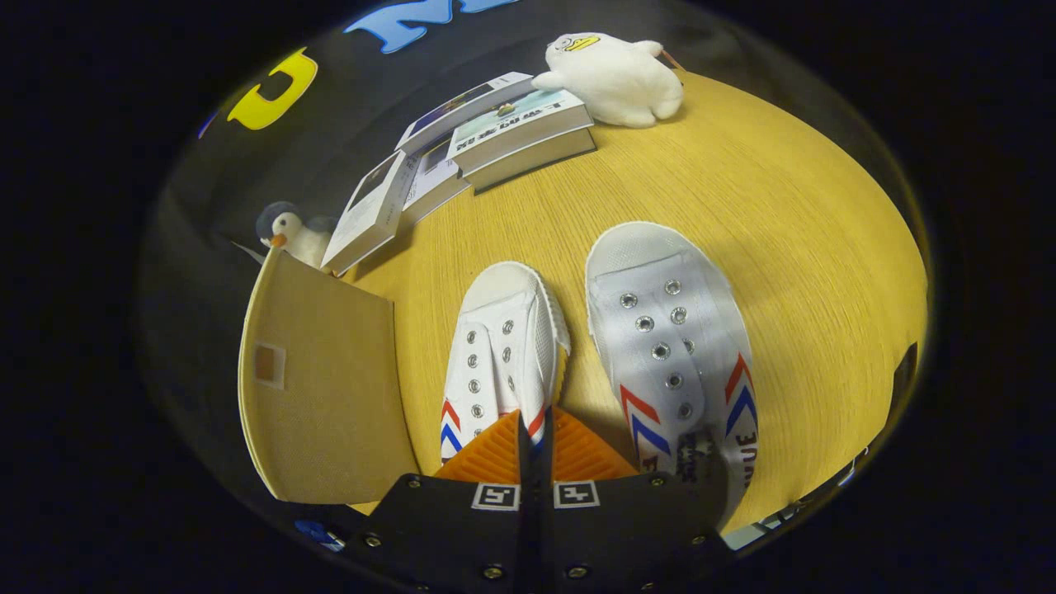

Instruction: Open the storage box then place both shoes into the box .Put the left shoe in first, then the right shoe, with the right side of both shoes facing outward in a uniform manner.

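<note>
Two white canvas shoes with red and blue chevrons stand side by side on the wooden table, toes pointing away from me. The left shoe lies just ahead of my fingers and leans slightly to its left. My gripper is shut on the right side wall of this shoe, near its heel opening, with the thin canvas edge pinched between the pads. The right shoe sits flat to the right of the fingers, untouched. The tan fabric storage box stands to the left of the shoes, a flat panel with a small patch facing me.
Several books lie fanned at the back of the table. A white plush toy rests against them, and a small penguin plush sits behind the box. The table's edge runs close by on the right.
</note>
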Available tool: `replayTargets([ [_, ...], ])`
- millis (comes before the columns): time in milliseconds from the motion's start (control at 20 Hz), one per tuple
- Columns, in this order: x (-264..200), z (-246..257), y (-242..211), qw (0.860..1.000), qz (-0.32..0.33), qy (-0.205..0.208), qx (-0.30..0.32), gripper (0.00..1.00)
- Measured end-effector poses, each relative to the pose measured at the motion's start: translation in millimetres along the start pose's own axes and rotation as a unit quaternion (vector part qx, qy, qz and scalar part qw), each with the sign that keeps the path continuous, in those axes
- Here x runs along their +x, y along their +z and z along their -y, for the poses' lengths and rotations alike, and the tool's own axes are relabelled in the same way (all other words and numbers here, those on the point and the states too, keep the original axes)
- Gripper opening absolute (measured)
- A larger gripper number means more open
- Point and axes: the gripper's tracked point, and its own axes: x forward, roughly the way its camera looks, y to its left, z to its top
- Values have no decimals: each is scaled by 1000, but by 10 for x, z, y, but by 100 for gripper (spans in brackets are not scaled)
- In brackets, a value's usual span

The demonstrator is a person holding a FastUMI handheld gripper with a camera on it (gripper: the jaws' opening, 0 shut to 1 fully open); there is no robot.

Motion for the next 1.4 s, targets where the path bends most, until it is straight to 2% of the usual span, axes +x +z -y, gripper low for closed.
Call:
replayTargets([
  [400, -547, -691, 306, 998, 21, 60, -1, 1],
  [750, -856, -1280, 452, 995, 41, 87, -30, 0],
  [1000, -866, -1736, 444, 992, 46, 106, -51, 1],
  [1400, -494, -2350, 209, 990, 31, 116, -70, 1],
])
